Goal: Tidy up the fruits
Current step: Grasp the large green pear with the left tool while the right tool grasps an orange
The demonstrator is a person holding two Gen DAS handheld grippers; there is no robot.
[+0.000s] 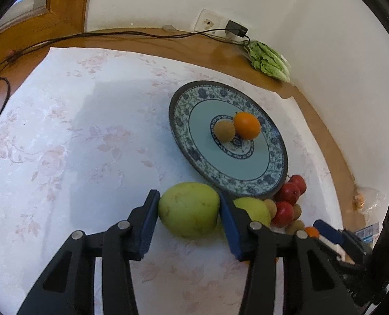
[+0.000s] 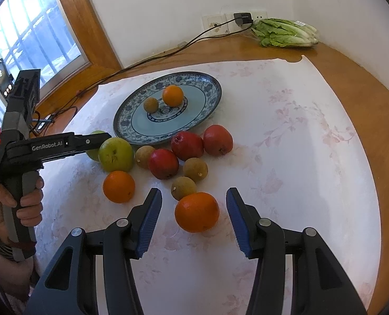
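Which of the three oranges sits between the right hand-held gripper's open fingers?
The nearest orange, on the cloth between the right hand-held gripper fingers, untouched. One other lies further left; the third is on the plate.

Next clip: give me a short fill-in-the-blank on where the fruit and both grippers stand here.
1. The left gripper is closed on a ____ fruit.
2. The plate holds an orange and one ____ fruit.
3. The right gripper is ____ around an orange on the tablecloth.

Missing words: green; brown; open
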